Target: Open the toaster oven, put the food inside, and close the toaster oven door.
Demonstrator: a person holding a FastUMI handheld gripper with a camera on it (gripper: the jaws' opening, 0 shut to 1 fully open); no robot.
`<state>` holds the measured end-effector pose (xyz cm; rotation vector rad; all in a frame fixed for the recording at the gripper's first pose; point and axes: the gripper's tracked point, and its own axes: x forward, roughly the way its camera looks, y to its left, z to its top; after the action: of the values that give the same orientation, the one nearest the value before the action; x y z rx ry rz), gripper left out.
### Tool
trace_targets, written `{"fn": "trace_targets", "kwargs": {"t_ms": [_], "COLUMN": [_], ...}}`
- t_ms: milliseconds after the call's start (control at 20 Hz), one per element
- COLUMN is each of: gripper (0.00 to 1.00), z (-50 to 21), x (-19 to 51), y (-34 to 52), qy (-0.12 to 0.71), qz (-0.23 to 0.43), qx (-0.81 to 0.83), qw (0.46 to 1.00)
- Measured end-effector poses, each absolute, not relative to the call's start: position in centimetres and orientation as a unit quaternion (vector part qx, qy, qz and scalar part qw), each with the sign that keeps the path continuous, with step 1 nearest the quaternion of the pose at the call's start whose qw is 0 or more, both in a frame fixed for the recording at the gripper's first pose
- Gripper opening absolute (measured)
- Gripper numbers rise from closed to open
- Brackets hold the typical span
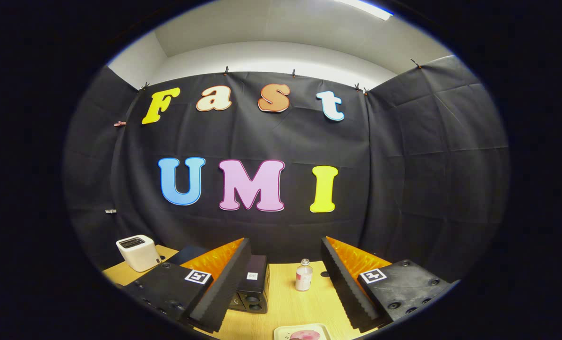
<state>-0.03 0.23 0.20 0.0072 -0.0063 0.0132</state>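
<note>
Spanning the whole foreground, the wooden bench [285, 302] carried everything. Its biggest load, the black toaster oven [254, 290], sat half hidden behind the left finger of the hand-held gripper [285, 283], whose fingers stood wide apart and empty. Its rigid door probably wants a pull at the handle, which I could not make out. Right of the oven stood a small bottle [303, 275]; nearer lay a tray [281, 332] with pink food [304, 335], likely soft, cut off.

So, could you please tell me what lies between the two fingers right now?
In the gripper view, the open fingers hold nothing; bare wooden table lies between them, with a small bottle standing beyond.
</note>
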Motion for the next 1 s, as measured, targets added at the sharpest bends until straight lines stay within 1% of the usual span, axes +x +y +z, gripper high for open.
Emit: {"fn": "trace_targets", "kwargs": {"t_ms": [200, 500, 750, 1000], "gripper": [0.98, 0.98, 0.98, 0.98], "z": [0.1, -1.7, -5.0, -10.8], "x": [0.0, 0.5, 1.7, 3.5], "y": [0.9, 6.4, 13.4, 19.4], "qy": [-0.002, 0.012, 0.028, 0.085], "qz": [0.009, 0.039, 0.067, 0.076], "qx": [-0.005, 0.009, 0.021, 0.039], "qw": [1.000, 0.999, 0.997, 0.993]}}
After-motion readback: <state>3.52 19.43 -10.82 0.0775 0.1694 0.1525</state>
